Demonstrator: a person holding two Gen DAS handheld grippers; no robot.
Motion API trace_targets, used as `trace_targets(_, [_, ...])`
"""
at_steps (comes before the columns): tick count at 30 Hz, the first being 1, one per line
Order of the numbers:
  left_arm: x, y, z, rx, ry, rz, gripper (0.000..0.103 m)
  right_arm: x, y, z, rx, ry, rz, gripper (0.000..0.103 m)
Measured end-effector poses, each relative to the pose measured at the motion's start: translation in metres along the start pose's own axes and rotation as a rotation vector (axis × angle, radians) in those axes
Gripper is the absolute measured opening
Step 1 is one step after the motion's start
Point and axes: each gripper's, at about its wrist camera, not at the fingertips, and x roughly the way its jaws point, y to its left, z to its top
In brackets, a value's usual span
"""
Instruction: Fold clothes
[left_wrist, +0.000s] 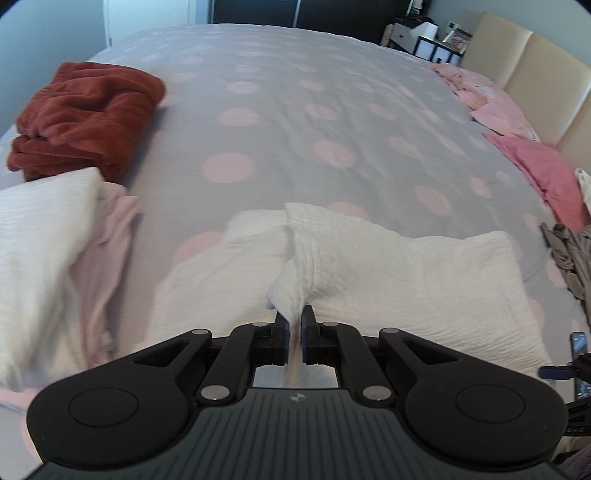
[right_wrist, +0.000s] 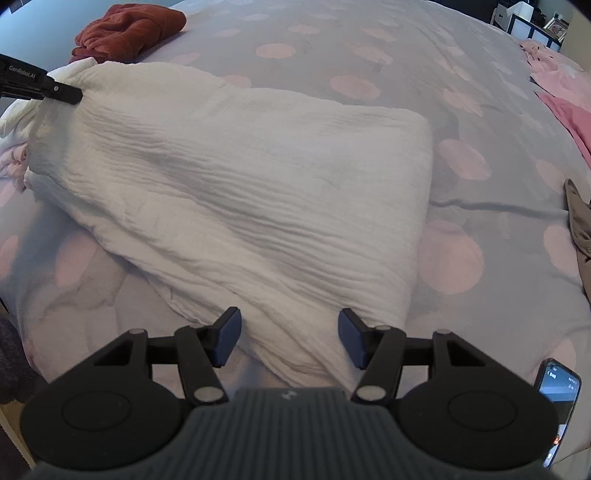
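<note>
- Left wrist view: the left gripper (left_wrist: 294, 326) has its fingers closed right down on a bunched corner of the white crinkled cotton garment (left_wrist: 369, 266), which lies near the front edge of the grey duvet with pink polka dots (left_wrist: 295, 110). Only a thin pinch of fabric sits between the pads, so my worry is that a tug just slides it out.
- Right wrist view: the right gripper (right_wrist: 289, 338) is wide open and holding nothing, with its fingers sitting either side of the near edge of the same garment (right_wrist: 240, 177). If it closes from there it could grab only the top layer, and the fold would come out lopsided.
- That same view shows the left gripper (right_wrist: 55, 90) at the far left corner of the cloth, which looks lifted and stretched toward it. Pull harder with the other end unheld and I'd guess the whole piece drags across the bed instead of folding.
- Crinkly material like this probably bunches rather than lying flat, so creases may get trapped in the fold.
- Just left of the garment there's a white and pale pink pile of clothes (left_wrist: 55, 258), with a rust-red fleece bundle (left_wrist: 85, 118) further back. Swinging the corner that way could snag them.
- A smartphone with a lit screen (right_wrist: 559, 384) lies at the near right, close to the right gripper, so it could get knocked.
</note>
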Motion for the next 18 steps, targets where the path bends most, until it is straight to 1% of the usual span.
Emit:
trace_targets(4, [-0.002,0.023,0.0,-0.033,0.007,0.038,0.004,0.0,0.002,-0.001,-0.014,0.007,-0.001,0.062])
trace_targets(6, [-0.003,0.031,-0.001,-0.034,0.006,0.065,0.004,-0.002,-0.001,-0.001,-0.017,0.01,0.002,0.062])
trace_targets(11, [0.006,0.04,-0.006,-0.029,0.047,0.094,0.005,-0.002,0.0,0.0,-0.024,0.01,0.007,0.063])
trace_targets(13, [0.011,0.037,-0.012,-0.015,0.047,0.108,0.01,-0.003,-0.001,0.0,-0.022,0.016,0.015,0.063])
trace_targets(15, [0.009,0.031,-0.016,-0.001,0.04,0.136,0.02,-0.008,-0.005,-0.001,-0.013,0.02,0.032,0.063])
trace_targets(16, [0.006,0.027,-0.017,0.014,0.032,0.145,0.023,-0.011,-0.007,-0.001,-0.007,0.019,0.042,0.064])
trace_targets(18, [-0.005,0.019,-0.02,0.048,0.001,0.166,0.031,-0.024,-0.008,-0.006,-0.008,0.009,0.06,0.063])
